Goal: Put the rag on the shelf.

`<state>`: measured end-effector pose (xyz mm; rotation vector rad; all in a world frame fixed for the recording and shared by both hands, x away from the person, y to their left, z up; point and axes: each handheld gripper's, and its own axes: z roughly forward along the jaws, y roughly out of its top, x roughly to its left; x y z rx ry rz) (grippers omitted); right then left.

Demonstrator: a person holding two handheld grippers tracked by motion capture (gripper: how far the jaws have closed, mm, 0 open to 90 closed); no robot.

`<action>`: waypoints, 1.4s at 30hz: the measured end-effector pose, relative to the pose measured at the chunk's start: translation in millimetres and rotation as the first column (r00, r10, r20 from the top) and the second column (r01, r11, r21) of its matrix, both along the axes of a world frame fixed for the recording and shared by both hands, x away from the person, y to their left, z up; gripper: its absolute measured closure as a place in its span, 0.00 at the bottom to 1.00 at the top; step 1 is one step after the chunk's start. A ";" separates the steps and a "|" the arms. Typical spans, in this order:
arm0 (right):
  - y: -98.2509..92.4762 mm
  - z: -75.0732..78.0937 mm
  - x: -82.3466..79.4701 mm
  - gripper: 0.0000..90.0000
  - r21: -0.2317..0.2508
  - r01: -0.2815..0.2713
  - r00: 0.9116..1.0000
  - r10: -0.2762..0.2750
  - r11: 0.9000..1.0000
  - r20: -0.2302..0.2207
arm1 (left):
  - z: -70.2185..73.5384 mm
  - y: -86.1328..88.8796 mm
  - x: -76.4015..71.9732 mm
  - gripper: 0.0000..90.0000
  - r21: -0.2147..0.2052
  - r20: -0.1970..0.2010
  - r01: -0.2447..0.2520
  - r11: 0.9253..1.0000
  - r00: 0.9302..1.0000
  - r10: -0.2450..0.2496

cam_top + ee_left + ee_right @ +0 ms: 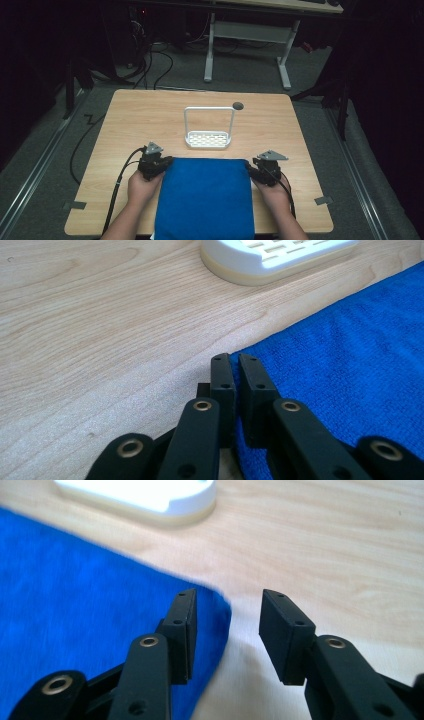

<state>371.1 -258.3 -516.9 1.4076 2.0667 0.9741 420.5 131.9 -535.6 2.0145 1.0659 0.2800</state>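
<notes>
Blue towel [205,197], white slotted rack [208,139], pale woodgrain table [135,120], black grippers.

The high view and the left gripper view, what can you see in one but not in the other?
High view: the person's hands, the rack's tall white handle, both grippers, the floor. Left gripper view: the left gripper pinching the blue towel's corner, up close. Both: the wooden table, the towel, the white rack's base.

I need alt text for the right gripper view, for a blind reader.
The right gripper is open at the corner of a blue cloth on a wooden table. A white tray stands behind.
</notes>
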 end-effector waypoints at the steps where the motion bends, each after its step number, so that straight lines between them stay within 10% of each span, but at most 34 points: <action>1: 0.3 0.5 2.9 0.66 0.003 -0.001 1.000 0.001 1.000 -0.001 | -0.1 0.3 0.4 0.96 -0.005 -0.003 -0.001 1.000 1.000 0.001; 13: 5.3 -12.1 13.8 0.76 -0.002 0.026 0.999 -0.026 1.000 -0.047 | -0.3 1.8 1.3 0.96 -0.019 -0.015 -0.003 1.000 1.000 0.003; 19: 9.0 -13.8 12.0 0.97 -0.026 -0.024 0.999 0.023 0.999 -0.025 | -0.6 1.9 1.5 0.97 -0.025 -0.017 -0.007 1.000 1.000 0.006; 31: 10.5 -5.9 3.2 0.98 0.004 -0.036 0.999 0.036 0.999 0.036 | 0.8 -0.8 -2.8 0.98 0.013 0.022 0.008 1.000 1.000 -0.008; 42: 10.4 10.1 -10.3 0.98 0.059 -0.053 0.992 0.046 0.997 0.117 | 7.3 9.1 -9.9 0.98 -0.089 0.077 0.001 0.996 0.997 0.005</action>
